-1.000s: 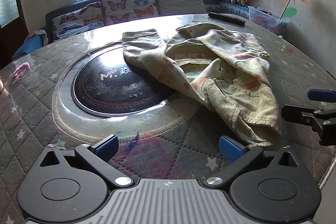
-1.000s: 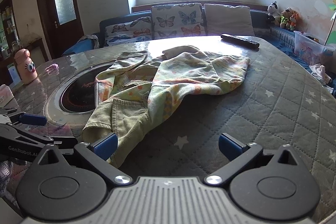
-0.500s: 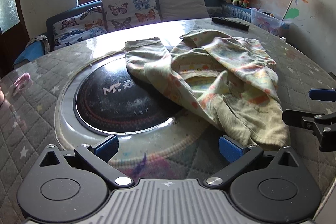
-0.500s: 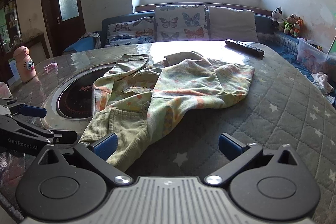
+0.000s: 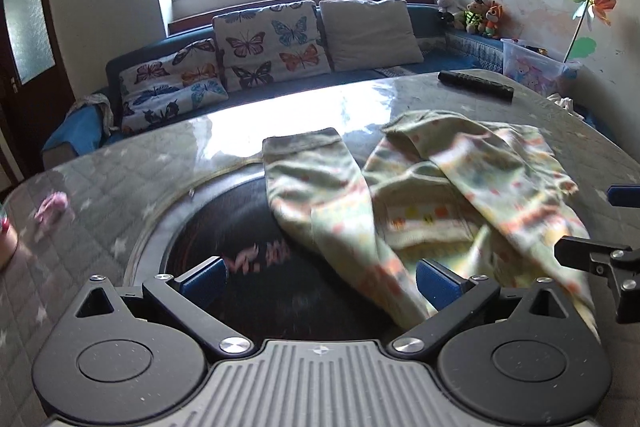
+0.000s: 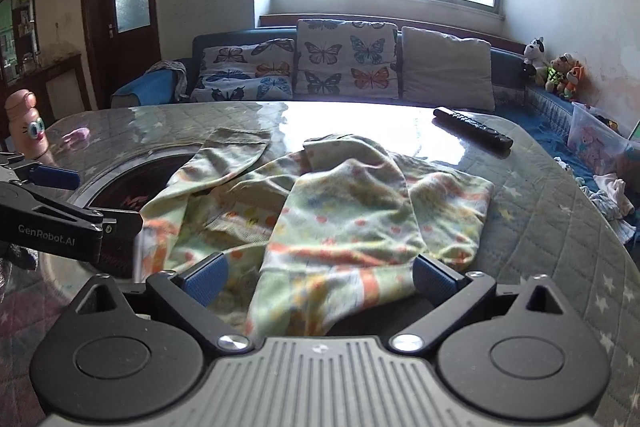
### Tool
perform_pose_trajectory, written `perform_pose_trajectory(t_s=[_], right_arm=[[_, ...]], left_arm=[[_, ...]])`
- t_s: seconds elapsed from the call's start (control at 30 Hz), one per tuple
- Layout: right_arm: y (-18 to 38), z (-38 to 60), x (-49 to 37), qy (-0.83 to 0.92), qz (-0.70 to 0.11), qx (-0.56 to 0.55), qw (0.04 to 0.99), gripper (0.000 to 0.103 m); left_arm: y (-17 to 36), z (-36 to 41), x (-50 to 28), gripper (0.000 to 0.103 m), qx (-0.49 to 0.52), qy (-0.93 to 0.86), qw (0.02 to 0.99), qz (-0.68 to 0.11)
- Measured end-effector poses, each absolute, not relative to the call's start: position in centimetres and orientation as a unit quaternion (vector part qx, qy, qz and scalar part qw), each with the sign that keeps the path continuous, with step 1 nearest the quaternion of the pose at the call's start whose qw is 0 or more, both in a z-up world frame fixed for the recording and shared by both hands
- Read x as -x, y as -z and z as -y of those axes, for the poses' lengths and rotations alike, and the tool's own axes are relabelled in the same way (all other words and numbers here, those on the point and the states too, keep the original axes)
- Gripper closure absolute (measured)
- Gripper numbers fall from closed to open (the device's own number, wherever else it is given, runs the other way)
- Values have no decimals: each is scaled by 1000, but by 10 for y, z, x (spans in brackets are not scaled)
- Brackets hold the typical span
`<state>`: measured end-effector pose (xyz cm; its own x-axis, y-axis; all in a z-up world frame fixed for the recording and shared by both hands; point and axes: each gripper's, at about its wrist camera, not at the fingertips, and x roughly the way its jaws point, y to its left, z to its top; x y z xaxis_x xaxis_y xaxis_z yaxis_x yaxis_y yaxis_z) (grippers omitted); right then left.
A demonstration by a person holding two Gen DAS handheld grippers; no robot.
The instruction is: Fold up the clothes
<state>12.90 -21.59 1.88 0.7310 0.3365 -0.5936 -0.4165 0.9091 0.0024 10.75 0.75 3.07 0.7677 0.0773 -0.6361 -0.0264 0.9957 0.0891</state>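
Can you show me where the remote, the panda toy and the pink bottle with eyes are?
remote [image 6: 472, 127]: right wrist view, middle of its black body.
panda toy [image 6: 534, 55]: right wrist view, on its white chest.
pink bottle [image 6: 27, 127]: right wrist view, beside its cartoon eyes.

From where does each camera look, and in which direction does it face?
Left wrist: sits on the left gripper, faces the garment and sofa; its open fingers show, and the right gripper at the right edge.
Right wrist: sits on the right gripper, faces the same way; the left gripper shows at the left.
Shared: garment, remote, sofa.
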Motion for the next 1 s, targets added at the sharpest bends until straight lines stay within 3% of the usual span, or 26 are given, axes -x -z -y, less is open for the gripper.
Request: perform_pose_trajectory(t_s=[0.17, 0.27, 0.37, 0.4, 0.43, 0.53, 0.6, 0.7, 0.77, 0.83, 1.0], right_arm=[[-10, 201, -157, -212, -322, 76, 920, 11], [-4, 192, -173, -217, -331, 83, 915, 16], [1, 182, -190, -222, -341, 89, 909, 19], [3, 179, -195, -224, -344, 91, 907, 20], [5, 176, -201, -225, -347, 94, 906, 24], [12, 173, -206, -221, -356, 97, 903, 40], [16, 175, -206, -214, -360, 96, 903, 45], [14, 187, -202, -205, -359, 77, 907, 66], [9, 199, -195, -201, -359, 58, 910, 85], [5, 207, -187, -196, -354, 53, 913, 96], [-4, 226, -167, -191, -339, 40, 920, 100]], left_arm=[[-25, -7, -141, 5, -46, -9, 935, -352], [-18, -4, -158, 14, -58, 1, 929, -365], [-11, -5, -170, 35, -67, 9, 923, -379], [-9, -6, -172, 48, -68, 13, 921, -383], [-7, -8, -173, 61, -68, 17, 920, -387], [-2, -11, -170, 83, -70, 21, 918, -390], [-2, -14, -165, 89, -71, 18, 919, -387], [-6, -20, -156, 94, -63, 11, 923, -381], [-11, -25, -149, 95, -56, 3, 925, -376], [-16, -30, -141, 97, -48, -6, 927, -371], [-26, -47, -103, 101, -32, -30, 932, -361]])
